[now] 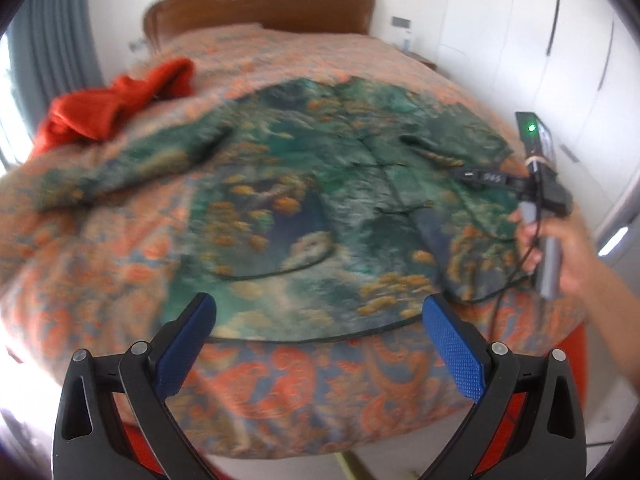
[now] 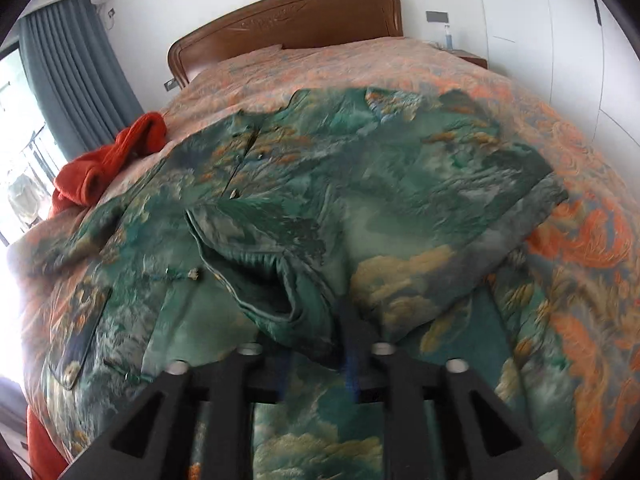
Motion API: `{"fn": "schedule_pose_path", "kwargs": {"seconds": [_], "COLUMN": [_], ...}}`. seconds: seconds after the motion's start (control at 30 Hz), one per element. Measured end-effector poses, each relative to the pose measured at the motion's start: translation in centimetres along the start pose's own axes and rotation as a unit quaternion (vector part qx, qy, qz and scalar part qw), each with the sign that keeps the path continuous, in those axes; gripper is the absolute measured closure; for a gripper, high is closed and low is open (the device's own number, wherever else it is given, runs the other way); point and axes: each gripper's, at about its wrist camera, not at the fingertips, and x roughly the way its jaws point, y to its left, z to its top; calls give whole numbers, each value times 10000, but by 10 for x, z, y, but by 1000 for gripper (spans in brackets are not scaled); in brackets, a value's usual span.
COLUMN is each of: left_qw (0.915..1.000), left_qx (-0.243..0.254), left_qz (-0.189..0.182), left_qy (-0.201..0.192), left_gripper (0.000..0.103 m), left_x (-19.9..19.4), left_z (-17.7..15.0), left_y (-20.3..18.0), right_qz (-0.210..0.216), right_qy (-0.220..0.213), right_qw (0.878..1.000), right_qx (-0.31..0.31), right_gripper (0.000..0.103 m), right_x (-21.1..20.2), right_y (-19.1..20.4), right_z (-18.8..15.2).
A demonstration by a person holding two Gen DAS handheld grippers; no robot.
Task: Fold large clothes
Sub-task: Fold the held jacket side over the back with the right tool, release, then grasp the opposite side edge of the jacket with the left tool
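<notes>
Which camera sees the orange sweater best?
The right wrist view shows the orange sweater best: it is sharper there, bunched up on the bed beside the green jacket. The left wrist view shows the same sweater too, but blurrier.

A wide bed [image 2: 592, 128] with a curved brown wooden headboard [image 2: 288, 20] carries everything, dressed in a quilted coverlet patterned in orange and grey-blue [image 1: 304, 384]. Spread flat over the foot half of the bed, reaching almost to the foot edge, lies a large green jacket printed with gold and blue scenery [image 2: 360, 200], one sleeve stretched toward the left edge. A crumpled orange-red knitted garment [image 1: 116, 104] lies at the left edge, nearer the headboard, just beside that sleeve.
</notes>
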Motion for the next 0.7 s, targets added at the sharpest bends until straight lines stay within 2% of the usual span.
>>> {"fn": "schedule_pose_path", "kwargs": {"seconds": [0.03, 0.07, 0.1, 0.23, 0.33, 0.43, 0.53, 0.67, 0.7], "left_qw": [9998, 9988, 9976, 9848, 9729, 9582, 9532, 9581, 9599], "left_qx": [-40, -105, -164, -589, -794, -957, -1060, -1175, -1202], "left_qz": [-187, -456, -648, -1589, -2096, -2539, -2542, -2208, -2109], "left_qy": [57, 143, 189, 380, 567, 911, 1248, 1393, 1400], "left_gripper": [0, 0, 0, 0, 1, 1, 1, 2, 6], "left_x": [6, 14, 21, 58, 94, 136, 178, 215, 221], "left_z": [3, 10, 16, 50, 76, 101, 117, 128, 129], "left_y": [-2, -4, -6, -19, -39, -66, -93, -115, -120], "right_qz": [89, 160, 275, 591, 451, 377, 346, 277, 275], "right_qy": [4, 20, 18, -317, -715, -835, -903, -948, -970], "right_qw": [10000, 9999, 9996, 9977, 9964, 9957, 9945, 9943, 9940], "right_qx": [-33, -53, -53, -91, -8, 161, 392, 414, 420], "right_gripper": [53, 38, 34, 34, 33, 33, 33, 33, 33], "right_x": [-2, -5, -14, -62, -94, -113, -131, -144, -146], "right_y": [1, 5, 12, 17, 23, 26, 24, 26, 26], "right_z": [-6, -13, -18, -50, -82, -112, -138, -159, -161]}}
